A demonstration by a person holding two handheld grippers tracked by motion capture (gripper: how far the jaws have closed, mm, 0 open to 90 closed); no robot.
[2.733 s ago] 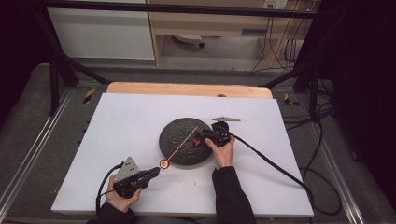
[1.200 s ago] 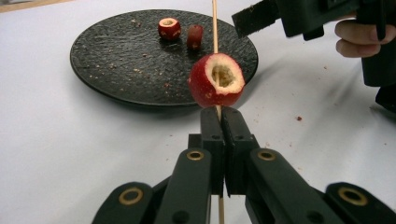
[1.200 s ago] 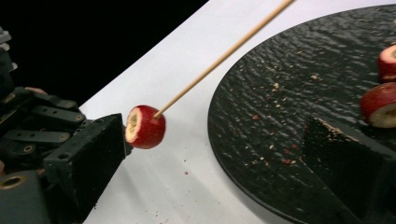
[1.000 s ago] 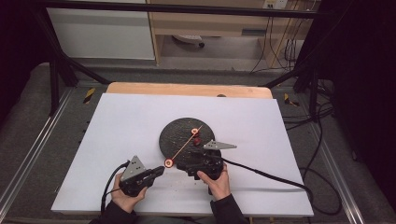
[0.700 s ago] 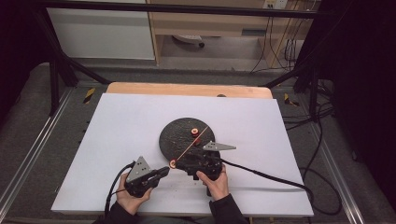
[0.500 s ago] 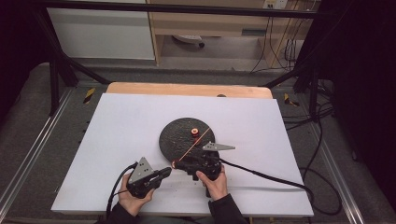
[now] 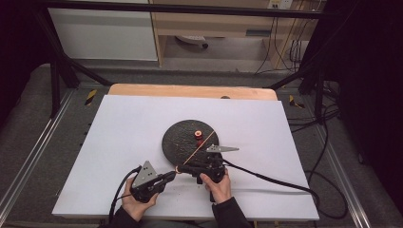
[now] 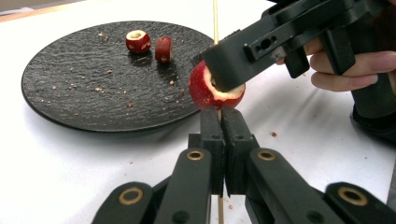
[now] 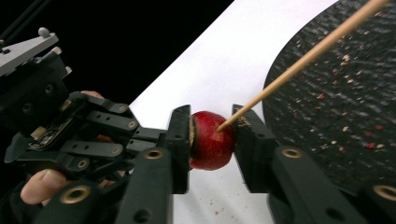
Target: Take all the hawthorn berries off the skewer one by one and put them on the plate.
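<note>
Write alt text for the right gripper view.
The right hand-held gripper has just closed its jaws on a red fruit piece threaded on a wooden skewer. Left of it, the left hand-held gripper holds the skewer; a black plate lies right.

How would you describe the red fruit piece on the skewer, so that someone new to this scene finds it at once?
Start at the round black plate on the white table. Just off its near edge, the right gripper is shut on a red fruit piece threaded on a thin wooden skewer, whose end the left gripper pinches. The two smaller pieces lie loose on the plate.
</note>
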